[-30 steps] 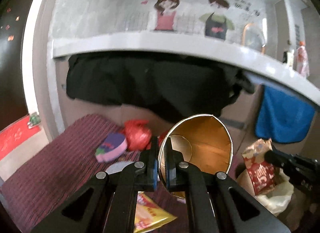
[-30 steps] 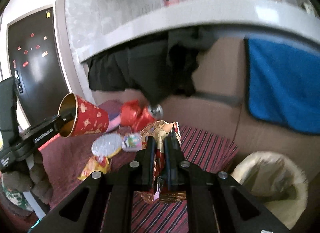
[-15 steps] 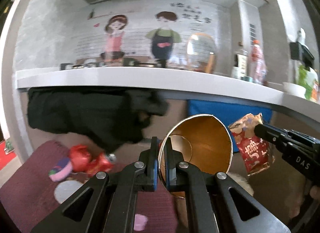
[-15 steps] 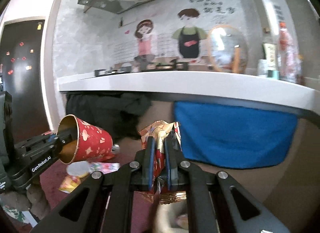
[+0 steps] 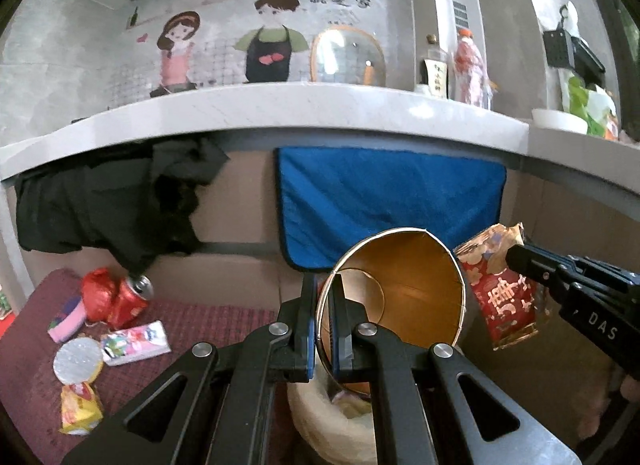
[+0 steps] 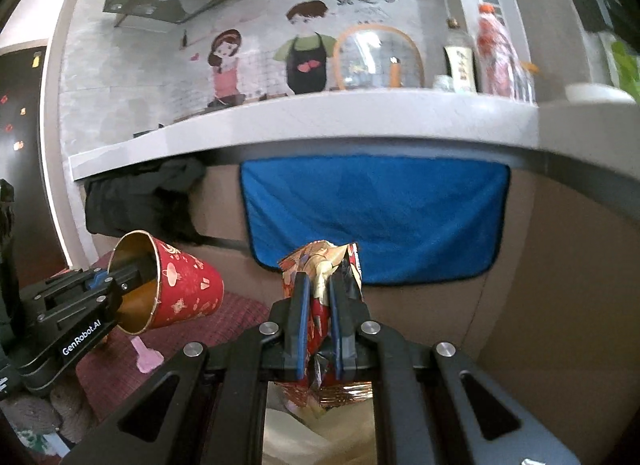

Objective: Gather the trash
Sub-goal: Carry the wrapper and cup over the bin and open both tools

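Note:
My left gripper (image 5: pixel 325 319) is shut on the rim of a red paper cup (image 5: pixel 408 297) with a gold inside; the cup also shows in the right wrist view (image 6: pixel 180 293). My right gripper (image 6: pixel 319 321) is shut on a crumpled red and gold snack wrapper (image 6: pixel 320 265), which also shows in the left wrist view (image 5: pixel 500 297). Both are held in the air above a cream-lined trash bin (image 5: pixel 332 425), whose rim shows below the right gripper (image 6: pixel 320 437).
Trash lies on a maroon striped mat (image 5: pixel 208 317): a red can (image 5: pixel 130 301), a red bag (image 5: pixel 94 291), a tissue pack (image 5: pixel 134 343), a foil lid (image 5: pixel 78 359), a yellow packet (image 5: pixel 80 409). A blue towel (image 5: pixel 384 201) hangs under the white counter (image 5: pixel 280 109).
Both grippers have swung right from over the mat to above the bin, each still holding its item. The mat and its trash have shifted to the left of view.

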A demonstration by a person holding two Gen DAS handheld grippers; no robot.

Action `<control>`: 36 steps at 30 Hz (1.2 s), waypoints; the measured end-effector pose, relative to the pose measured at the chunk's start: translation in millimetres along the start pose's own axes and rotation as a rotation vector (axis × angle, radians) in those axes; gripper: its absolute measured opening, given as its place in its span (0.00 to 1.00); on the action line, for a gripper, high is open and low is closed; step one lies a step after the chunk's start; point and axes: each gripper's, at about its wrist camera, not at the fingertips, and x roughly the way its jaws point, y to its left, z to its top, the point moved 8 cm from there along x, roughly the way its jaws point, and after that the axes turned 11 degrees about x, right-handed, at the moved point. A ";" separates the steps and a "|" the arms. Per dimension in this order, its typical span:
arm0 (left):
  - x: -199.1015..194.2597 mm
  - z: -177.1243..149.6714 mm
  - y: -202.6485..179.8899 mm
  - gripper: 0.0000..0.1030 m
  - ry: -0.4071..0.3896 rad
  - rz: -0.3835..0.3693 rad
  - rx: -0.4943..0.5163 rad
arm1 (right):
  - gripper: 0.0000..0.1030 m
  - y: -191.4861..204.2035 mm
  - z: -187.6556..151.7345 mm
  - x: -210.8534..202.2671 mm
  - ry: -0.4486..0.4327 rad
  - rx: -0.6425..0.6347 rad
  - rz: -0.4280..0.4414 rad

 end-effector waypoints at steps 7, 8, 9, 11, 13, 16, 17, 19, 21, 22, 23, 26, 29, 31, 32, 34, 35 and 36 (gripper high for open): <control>23.5 -17.0 -8.6 0.05 0.052 -0.016 0.005 | 0.09 -22.5 -15.7 17.1 0.037 0.045 0.004; 26.1 -19.1 -9.1 0.05 0.058 -0.018 0.003 | 0.09 -23.1 -18.7 18.9 0.042 0.047 0.006; 28.8 -21.6 -9.7 0.05 0.064 -0.020 0.001 | 0.09 -24.0 -20.1 21.0 0.045 0.049 0.008; 34.6 -26.5 -10.1 0.05 0.076 -0.027 -0.005 | 0.09 -25.2 -24.5 26.5 0.055 0.051 0.011; 40.9 -31.5 -10.9 0.05 0.091 -0.030 -0.008 | 0.09 -25.8 -29.7 33.0 0.069 0.054 0.015; 49.2 -37.4 -10.7 0.05 0.109 -0.035 -0.015 | 0.09 -27.7 -36.6 40.8 0.086 0.059 0.018; 51.4 -38.8 -10.2 0.05 0.114 -0.036 -0.018 | 0.09 -28.4 -39.1 43.9 0.092 0.059 0.017; 56.1 -42.0 -9.5 0.05 0.124 -0.042 -0.024 | 0.09 -29.5 -43.6 50.0 0.105 0.061 0.018; 61.8 -45.4 -9.4 0.05 0.136 -0.047 -0.027 | 0.09 -30.8 -45.8 55.2 0.115 0.064 0.017; 64.4 -46.8 -9.5 0.05 0.140 -0.050 -0.028 | 0.09 -31.3 -47.6 58.3 0.121 0.067 0.017; 67.6 -48.6 -9.6 0.05 0.147 -0.055 -0.032 | 0.09 -31.7 -48.5 60.3 0.125 0.069 0.016; 75.8 -53.4 -9.9 0.05 0.162 -0.067 -0.041 | 0.09 -33.7 -51.6 69.2 0.141 0.075 0.014; 86.2 -59.4 -9.3 0.05 0.185 -0.094 -0.055 | 0.09 -34.3 -54.9 78.2 0.159 0.078 0.014; 94.3 -64.8 -10.6 0.09 0.209 -0.152 -0.072 | 0.13 -35.0 -57.9 84.2 0.171 0.083 0.019; 96.9 -66.3 -10.8 0.12 0.216 -0.186 -0.085 | 0.14 -36.3 -59.2 86.0 0.175 0.091 0.021; 100.6 -69.5 -7.1 0.33 0.231 -0.232 -0.108 | 0.22 -39.0 -63.0 93.5 0.196 0.112 0.031; 99.9 -69.2 -3.3 0.37 0.227 -0.230 -0.111 | 0.32 -40.4 -66.1 95.7 0.209 0.126 0.036; 98.8 -68.4 -0.3 0.41 0.220 -0.227 -0.113 | 0.35 -41.0 -67.2 96.4 0.211 0.136 0.038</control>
